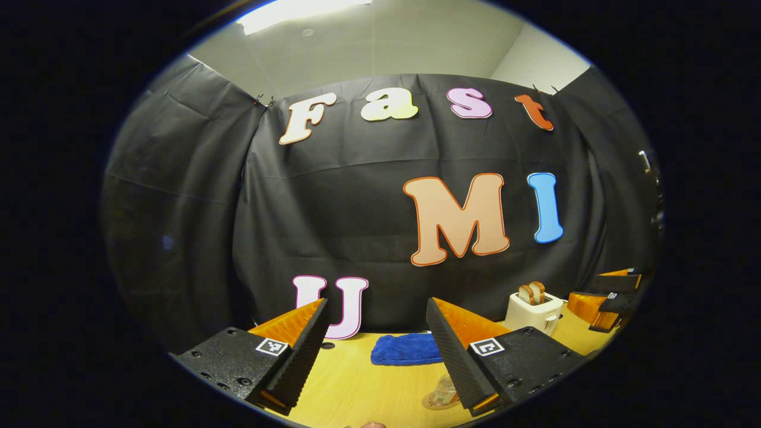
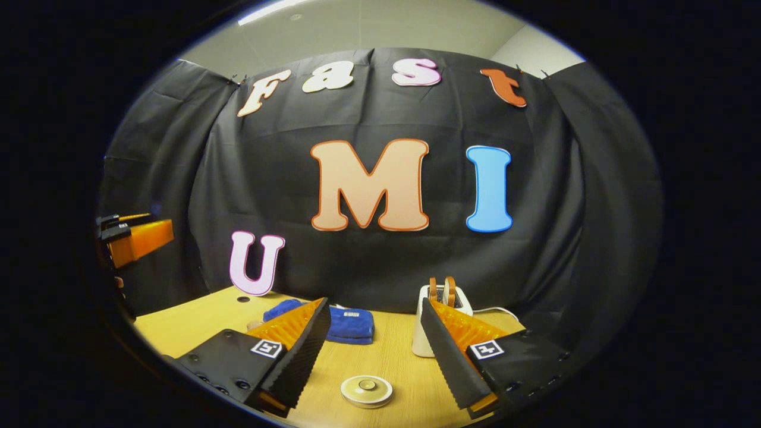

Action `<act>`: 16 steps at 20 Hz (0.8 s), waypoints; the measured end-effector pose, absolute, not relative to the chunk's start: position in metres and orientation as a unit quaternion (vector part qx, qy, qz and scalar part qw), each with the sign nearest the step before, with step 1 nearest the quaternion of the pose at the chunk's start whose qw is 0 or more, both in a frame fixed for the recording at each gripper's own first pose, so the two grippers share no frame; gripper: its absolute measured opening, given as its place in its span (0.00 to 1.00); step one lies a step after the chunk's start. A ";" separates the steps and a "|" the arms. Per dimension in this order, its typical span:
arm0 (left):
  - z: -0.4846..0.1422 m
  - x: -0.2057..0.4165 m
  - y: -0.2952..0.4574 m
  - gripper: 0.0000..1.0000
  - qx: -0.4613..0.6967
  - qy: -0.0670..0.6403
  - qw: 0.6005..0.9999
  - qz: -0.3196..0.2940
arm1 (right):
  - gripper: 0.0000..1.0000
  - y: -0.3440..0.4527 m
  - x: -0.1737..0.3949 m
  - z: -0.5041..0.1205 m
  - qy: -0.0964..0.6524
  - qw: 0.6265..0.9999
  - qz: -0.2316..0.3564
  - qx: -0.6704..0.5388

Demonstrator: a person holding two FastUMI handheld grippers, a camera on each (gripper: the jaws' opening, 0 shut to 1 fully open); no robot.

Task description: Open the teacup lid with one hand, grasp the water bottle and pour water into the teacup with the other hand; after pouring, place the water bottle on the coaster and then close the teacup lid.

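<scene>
Left gripper [image 1: 377, 339] jaws are spread, holding nothing. A small clear glass teacup [image 1: 443, 392] sits on the wooden table [image 1: 362, 386] beside the right finger, which hides part of it; its contents are unclear. Beyond lies a folded blue cloth [image 1: 404, 349]. Right gripper [image 2: 374, 336] jaws are spread, empty, above a round cream coaster [image 2: 366, 390]. A white toaster [image 2: 419, 333] holding bread stands partly hidden behind its right finger.

Black cloth wall [image 2: 380, 261], wooden table [image 2: 386, 356]
</scene>
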State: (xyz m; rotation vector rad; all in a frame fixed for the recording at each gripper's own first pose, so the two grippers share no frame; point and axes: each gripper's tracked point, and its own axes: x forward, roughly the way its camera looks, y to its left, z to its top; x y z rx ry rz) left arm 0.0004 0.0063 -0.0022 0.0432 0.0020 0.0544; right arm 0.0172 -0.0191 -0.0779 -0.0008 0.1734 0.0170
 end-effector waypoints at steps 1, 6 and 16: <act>-0.002 -0.001 0.008 0.94 0.024 0.002 0.999 0.030 | 1.00 -0.018 0.017 -0.088 0.097 0.995 0.014 0.003; 0.002 -0.008 0.014 0.94 0.035 -0.001 0.999 0.039 | 0.97 -0.015 0.018 -0.126 0.139 0.990 0.023 0.014; -0.002 -0.023 0.033 0.94 0.055 0.008 0.997 0.062 | 1.00 -0.008 0.022 -0.195 0.196 0.980 0.030 -0.009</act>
